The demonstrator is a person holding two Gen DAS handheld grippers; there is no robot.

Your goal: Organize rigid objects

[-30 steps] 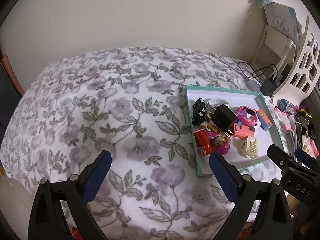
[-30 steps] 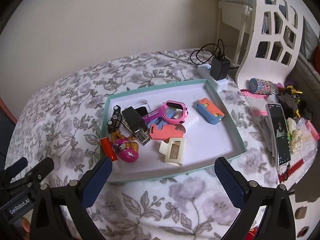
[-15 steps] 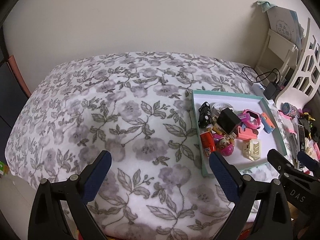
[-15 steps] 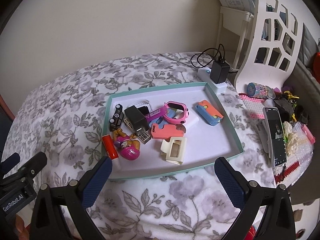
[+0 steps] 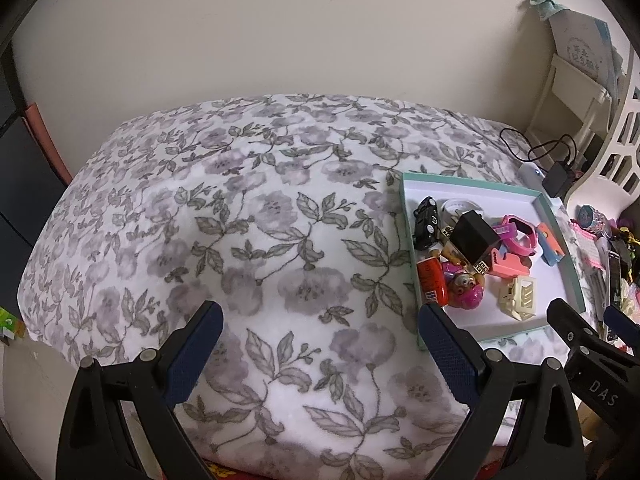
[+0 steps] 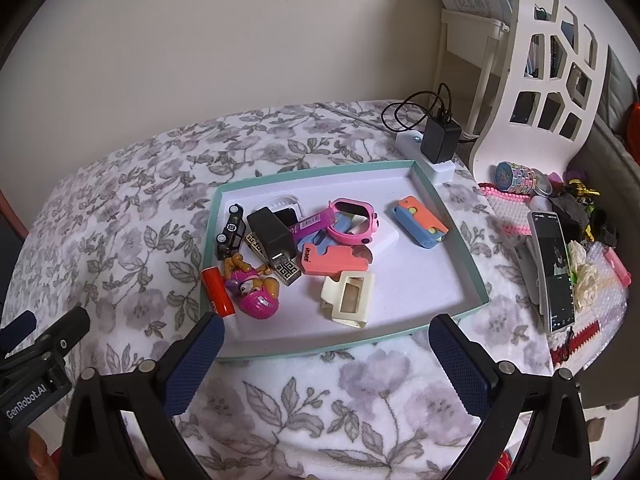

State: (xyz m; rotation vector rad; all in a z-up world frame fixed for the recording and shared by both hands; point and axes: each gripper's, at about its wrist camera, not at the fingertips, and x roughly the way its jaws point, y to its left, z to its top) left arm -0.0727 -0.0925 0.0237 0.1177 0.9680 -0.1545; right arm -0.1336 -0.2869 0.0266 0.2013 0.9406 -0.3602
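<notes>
Tray (image 6: 452,240): shallow, teal-rimmed with a white floor, on the flowered blanket (image 5: 248,240).
Contents: pink watch (image 6: 354,222), black charger block (image 6: 272,234), coral clip (image 6: 334,260), cream clip (image 6: 348,294), pink toy figure (image 6: 254,292), red tube (image 6: 216,290), black toy car (image 6: 230,230), blue-orange case (image 6: 420,220), heaped towards the tray's left.
Left gripper (image 5: 318,350): jaws wide apart, empty, above the blanket.
Right gripper (image 6: 326,354): jaws wide apart, empty, at the tray's near rim.
Room: beige wall; phone (image 6: 554,268) and trinkets right of the tray.
</notes>
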